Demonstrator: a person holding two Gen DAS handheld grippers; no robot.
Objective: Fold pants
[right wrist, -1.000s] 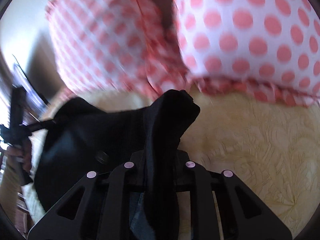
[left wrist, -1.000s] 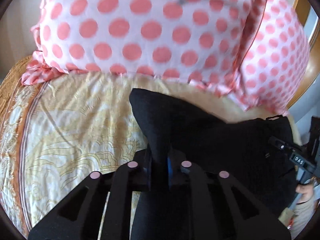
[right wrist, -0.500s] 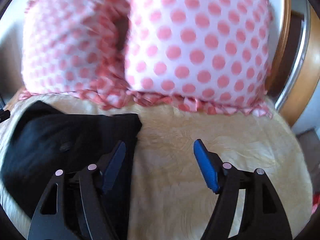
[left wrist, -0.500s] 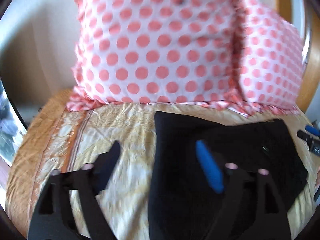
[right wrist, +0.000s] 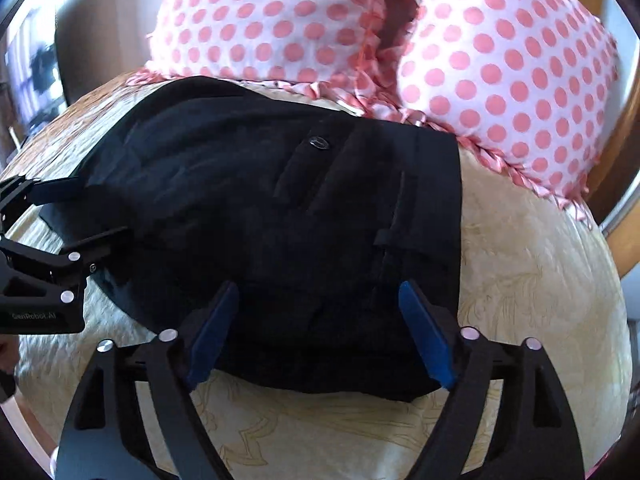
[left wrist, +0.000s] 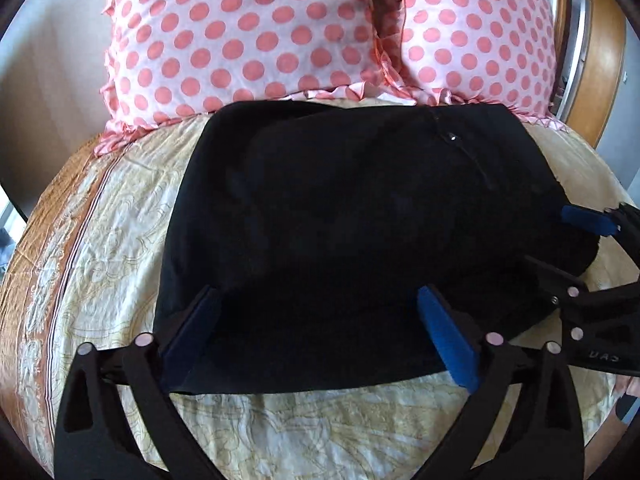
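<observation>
Your left claw [left wrist: 316, 332] and right claw [right wrist: 320, 332] both gape wide, gripping nothing, hovering at the near edge of the folded black pants [left wrist: 360, 220] lying on the bed [left wrist: 100, 248] just before two polka-dot pillows [left wrist: 248, 36].

Two pillows [left wrist: 248, 40], one pants [left wrist: 360, 220], seemingly folded.
</observation>
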